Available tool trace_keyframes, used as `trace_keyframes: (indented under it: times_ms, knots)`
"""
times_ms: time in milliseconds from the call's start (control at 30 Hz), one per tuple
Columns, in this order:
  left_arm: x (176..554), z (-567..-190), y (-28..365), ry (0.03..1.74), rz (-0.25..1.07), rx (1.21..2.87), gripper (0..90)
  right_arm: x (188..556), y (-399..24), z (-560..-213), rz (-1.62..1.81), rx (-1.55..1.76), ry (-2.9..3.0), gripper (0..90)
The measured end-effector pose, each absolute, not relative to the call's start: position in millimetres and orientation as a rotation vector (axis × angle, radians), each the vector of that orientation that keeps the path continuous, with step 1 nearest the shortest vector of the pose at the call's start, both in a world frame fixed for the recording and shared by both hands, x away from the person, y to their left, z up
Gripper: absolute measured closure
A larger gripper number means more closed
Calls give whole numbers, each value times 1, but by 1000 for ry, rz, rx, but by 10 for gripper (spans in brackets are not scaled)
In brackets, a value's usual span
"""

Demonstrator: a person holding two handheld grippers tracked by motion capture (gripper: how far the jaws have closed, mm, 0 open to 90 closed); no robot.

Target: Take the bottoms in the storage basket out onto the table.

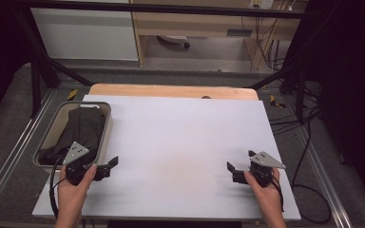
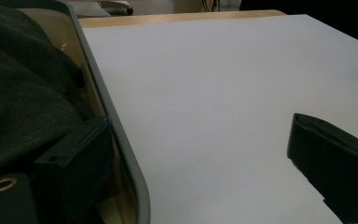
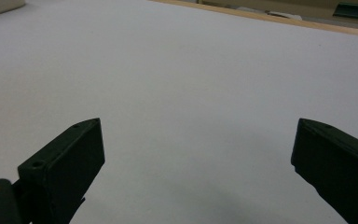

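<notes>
In the high view, the dark cloth [image 1: 78, 130] in the tray [image 1: 105, 130] is partly covered at its 6 o'clock end by the grey plate of the left gripper [image 1: 105, 167]. Its kind cannot be told. In the left gripper view, the cloth is cut off at 9 o'clock by the picture's edge. A small dark spot [image 1: 206, 97] at 12 o'clock on the table is too small to be identified.

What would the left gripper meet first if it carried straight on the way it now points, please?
Likely the grey bin's rim: the left gripper straddles it, one jaw over the dark cloth inside, though depth is unclear.
</notes>
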State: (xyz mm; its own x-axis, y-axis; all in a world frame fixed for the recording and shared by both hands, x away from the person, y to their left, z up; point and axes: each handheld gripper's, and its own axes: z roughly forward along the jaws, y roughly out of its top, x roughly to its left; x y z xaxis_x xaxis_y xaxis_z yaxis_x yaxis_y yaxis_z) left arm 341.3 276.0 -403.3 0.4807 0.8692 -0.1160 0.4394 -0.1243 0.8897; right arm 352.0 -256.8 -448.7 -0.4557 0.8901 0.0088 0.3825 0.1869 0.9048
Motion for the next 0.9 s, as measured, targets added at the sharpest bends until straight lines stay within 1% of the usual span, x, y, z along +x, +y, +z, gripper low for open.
trace_keyframes:
  times_ms: [333, 400, 567, 600, 700, 800, 867, 900]
  knots:
    - [340, -400, 277, 1113, 569, 1731, 68, 350, -256, -449, 1209, 1175, 1936, 30]
    - [338, -395, 277, 1107, 580, 1706, 68, 350, -255, -448, 1204, 1172, 1937, 30]
    - [335, -384, 275, 1087, 605, 1717, 65, 349, -254, -448, 1187, 1166, 1936, 29]
    - [335, -380, 275, 1079, 574, 1719, 56, 350, -253, -448, 1177, 1164, 1939, 29]
    - [337, -374, 274, 1068, 567, 1736, 56, 350, -252, -448, 1174, 1166, 1940, 29]
    - [344, -364, 273, 1056, 596, 1727, 62, 350, -252, -448, 1170, 1163, 1946, 29]
    - [353, -353, 273, 1042, 652, 1691, 67, 350, -251, -449, 1164, 1160, 1953, 28]
    - [353, -353, 273, 1042, 652, 1691, 68, 350, -251, -449, 1164, 1160, 1953, 28]
